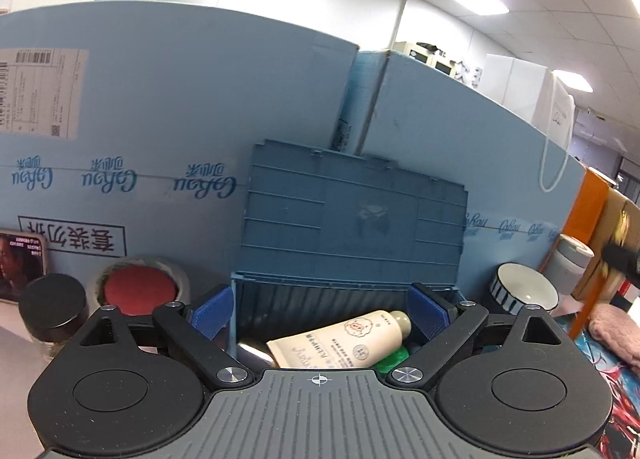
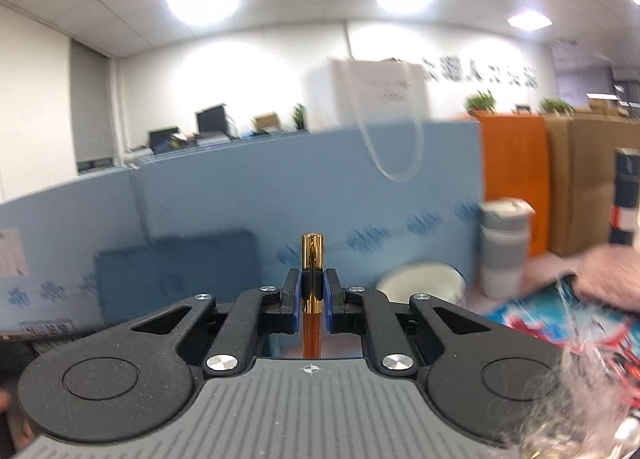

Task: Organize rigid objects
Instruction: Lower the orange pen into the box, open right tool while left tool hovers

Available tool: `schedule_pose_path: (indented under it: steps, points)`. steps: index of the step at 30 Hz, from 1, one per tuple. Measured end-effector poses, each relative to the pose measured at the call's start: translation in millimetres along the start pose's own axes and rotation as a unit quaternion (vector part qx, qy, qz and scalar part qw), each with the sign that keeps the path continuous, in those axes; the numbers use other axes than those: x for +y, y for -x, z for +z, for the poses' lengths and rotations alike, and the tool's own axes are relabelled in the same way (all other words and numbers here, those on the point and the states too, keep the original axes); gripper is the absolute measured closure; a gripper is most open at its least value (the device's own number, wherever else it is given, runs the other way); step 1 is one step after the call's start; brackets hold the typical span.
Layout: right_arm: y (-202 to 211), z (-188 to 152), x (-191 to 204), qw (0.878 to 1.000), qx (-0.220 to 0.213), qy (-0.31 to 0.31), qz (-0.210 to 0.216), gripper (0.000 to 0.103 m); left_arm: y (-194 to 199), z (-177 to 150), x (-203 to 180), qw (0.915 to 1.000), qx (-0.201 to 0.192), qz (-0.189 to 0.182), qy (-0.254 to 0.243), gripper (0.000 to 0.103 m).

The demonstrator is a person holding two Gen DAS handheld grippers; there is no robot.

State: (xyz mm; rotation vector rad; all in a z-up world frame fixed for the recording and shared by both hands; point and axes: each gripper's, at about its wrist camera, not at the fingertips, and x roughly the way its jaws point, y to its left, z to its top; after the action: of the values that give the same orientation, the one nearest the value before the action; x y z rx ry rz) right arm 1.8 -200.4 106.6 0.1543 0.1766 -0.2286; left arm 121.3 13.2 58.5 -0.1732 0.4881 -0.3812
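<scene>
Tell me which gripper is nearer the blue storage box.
Left. The left gripper hangs open right over the box, above the cream tube inside. The right gripper, shut on a gold tube, is off to the box's right.

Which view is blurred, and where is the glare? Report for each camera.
Left wrist: mostly sharp; the tube in the box reads clearly, straight partition edges bow from fisheye distortion, ceiling lights blow out at upper right. Right wrist: background smeared by motion blur, bowl and cup soft, ceiling lights flare; only the gold pen in the shut jaws stays crisp.
</scene>
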Motion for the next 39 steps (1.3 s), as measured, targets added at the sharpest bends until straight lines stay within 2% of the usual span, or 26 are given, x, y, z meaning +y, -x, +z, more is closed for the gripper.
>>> schedule_pose_path:
  steps: [4, 6, 14, 17, 22, 26, 30, 39]
  points:
    - [-8, 13, 25, 0.999, -0.031, -0.013, 0.031, 0.092, 4, 1, 7, 1.0, -0.005, 0.001, 0.009, 0.007]
    - [-17, 15, 37, 0.998, -0.031, -0.031, 0.051, 0.092, 5, 2, 11, 0.9998, -0.008, 0.005, 0.015, 0.007]
    - [-66, -15, 61, 0.983, 0.054, -0.12, 0.13, 0.092, 6, 4, 26, 0.9991, -0.011, 0.013, 0.038, 0.006]
    - [-81, -36, 60, 0.972, 0.094, -0.163, 0.138, 0.092, 0, 3, 24, 0.9988, 0.004, 0.045, 0.02, 0.006]
    - [-92, -50, 52, 0.964, 0.13, -0.192, 0.131, 0.092, -9, 2, 26, 0.9979, 0.021, 0.06, 0.013, 0.006]
    - [-93, -56, 44, 0.964, 0.139, -0.194, 0.12, 0.092, -4, 4, 30, 0.9972, 0.011, 0.07, 0.021, 0.006]
    - [-89, -61, 45, 0.973, 0.139, -0.151, 0.105, 0.089, -5, 4, 28, 0.9978, 0.01, 0.063, 0.019, 0.006]
    - [-85, -64, 45, 0.978, 0.161, -0.066, 0.112, 0.084, -5, 3, 24, 0.9986, 0.008, 0.049, 0.015, 0.005]
